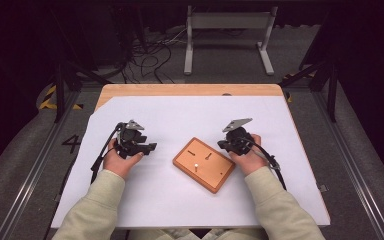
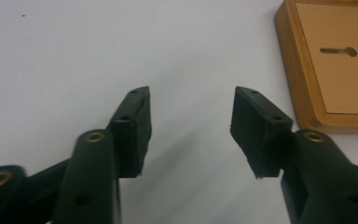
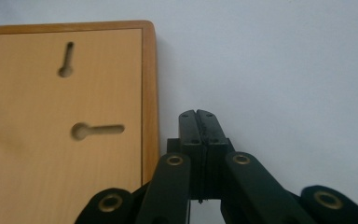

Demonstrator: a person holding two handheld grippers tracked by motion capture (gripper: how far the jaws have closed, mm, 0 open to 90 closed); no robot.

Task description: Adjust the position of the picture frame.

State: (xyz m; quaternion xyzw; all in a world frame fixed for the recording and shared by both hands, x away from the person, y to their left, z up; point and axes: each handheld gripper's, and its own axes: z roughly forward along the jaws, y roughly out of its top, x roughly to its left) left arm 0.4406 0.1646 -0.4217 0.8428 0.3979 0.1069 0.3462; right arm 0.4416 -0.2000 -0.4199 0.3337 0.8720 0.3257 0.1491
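Observation:
A wooden board (image 1: 204, 163) with keyhole slots and a small white peg (image 1: 196, 165) lies on the white sheet between my hands. My left gripper (image 1: 149, 147) rests left of the board and is open, with nothing between its jaws; in the left gripper view its fingertips (image 2: 140, 112) hover over bare sheet, the board (image 2: 328, 60) at the upper right. My right gripper (image 1: 223, 144) sits at the board's right end, shut and empty. In the right gripper view the shut gripper (image 3: 197, 115) lies just beside the board's edge (image 3: 150, 93), near a keyhole slot (image 3: 97, 130).
A white sheet (image 1: 190, 200) covers most of the wooden table (image 1: 190, 90). Beyond the table are a metal stand (image 1: 227, 35) and loose cables (image 1: 150, 55) on the floor. Rails run along both sides.

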